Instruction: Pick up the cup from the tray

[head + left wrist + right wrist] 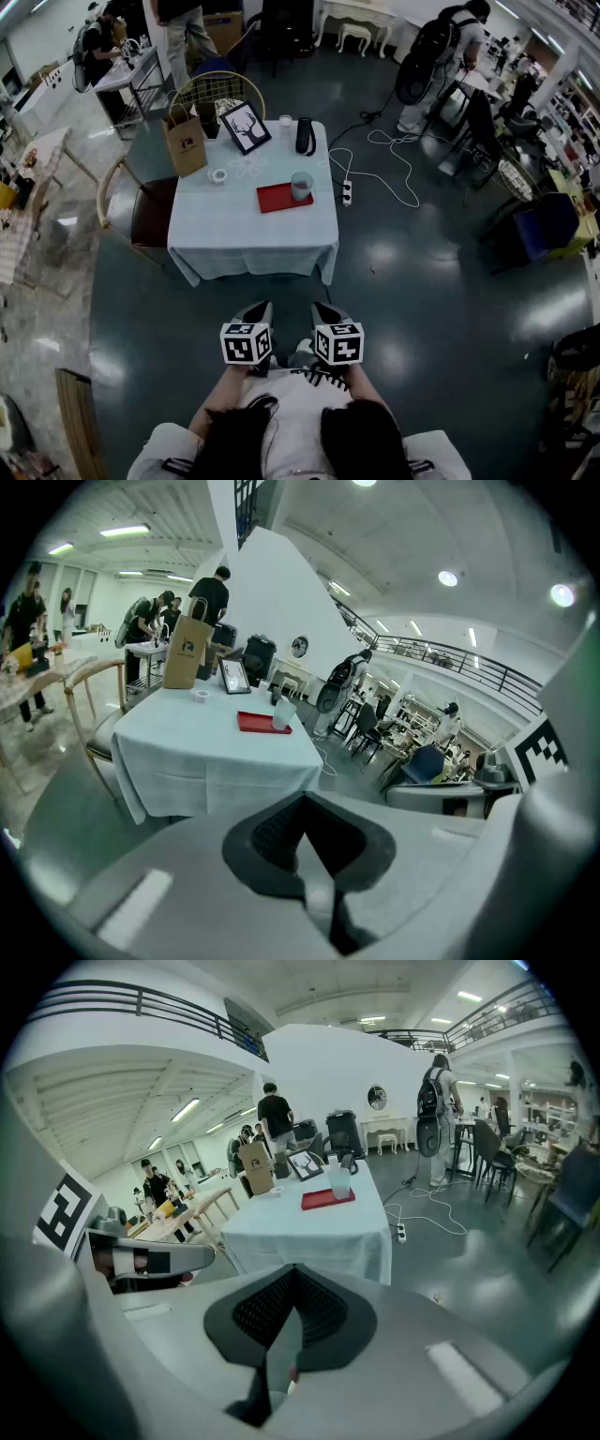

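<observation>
Two sets of jaws are sitting pressed together with nothing btwn them, as the left gripper [306, 844] and right gripper [285, 1327] are hanging side by side, tilted downward, in front of the person holding them. Both are pointing at a table [248, 239] well apart from them across a dark glossy floor [422, 281]. On its pale cloth, a red tray [275, 200] is lying toward the right-hand side in the head view. The cup [301, 186], pale and translucent, is standing upright on the tray's right end. Beyond the tray, a roll of tape [218, 175] is resting near the table's middle, w/ a brown paper bag [186, 141], a picture frame [245, 127] showing a deer head, and a dark flask [305, 136] lining the far edge. At the table's left, a chair [150, 214] is tucked in close. At right, a white power strip [346, 193] is trailing its cord over the floor. In the bkgd, several people [441, 56] are standing at other tables.
</observation>
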### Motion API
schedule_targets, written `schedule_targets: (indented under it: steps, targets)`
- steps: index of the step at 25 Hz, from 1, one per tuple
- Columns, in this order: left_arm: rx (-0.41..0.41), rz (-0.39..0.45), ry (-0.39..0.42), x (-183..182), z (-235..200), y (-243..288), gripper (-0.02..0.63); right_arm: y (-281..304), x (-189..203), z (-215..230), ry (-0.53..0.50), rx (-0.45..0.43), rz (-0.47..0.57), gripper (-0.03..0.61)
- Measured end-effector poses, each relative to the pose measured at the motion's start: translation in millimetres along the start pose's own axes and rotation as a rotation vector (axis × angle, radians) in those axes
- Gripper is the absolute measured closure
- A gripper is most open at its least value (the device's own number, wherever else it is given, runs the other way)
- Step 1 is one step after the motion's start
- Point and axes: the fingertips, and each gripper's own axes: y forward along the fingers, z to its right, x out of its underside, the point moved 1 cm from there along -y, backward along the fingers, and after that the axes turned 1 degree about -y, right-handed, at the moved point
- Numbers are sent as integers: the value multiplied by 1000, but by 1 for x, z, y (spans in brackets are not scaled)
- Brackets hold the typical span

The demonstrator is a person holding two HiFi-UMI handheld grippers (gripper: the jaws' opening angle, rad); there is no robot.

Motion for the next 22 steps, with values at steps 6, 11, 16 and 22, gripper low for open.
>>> schedule_targets:
  steps: [6,11,16,22]
  targets:
    - [17,9,0,0,6,-1,614,-1,2,-1,-42,-21,-18,554]
    - [-6,9,-3,3,5,-3,614,-2,4,-5,-75,-39,-20,554]
    - [-19,23,-12,1,8,-6,614,-6,1,-4,-98,-42,-10,554]
    - [-27,27,1,-3,13,0,614,-7,-9,6,-69,-49,29,543]
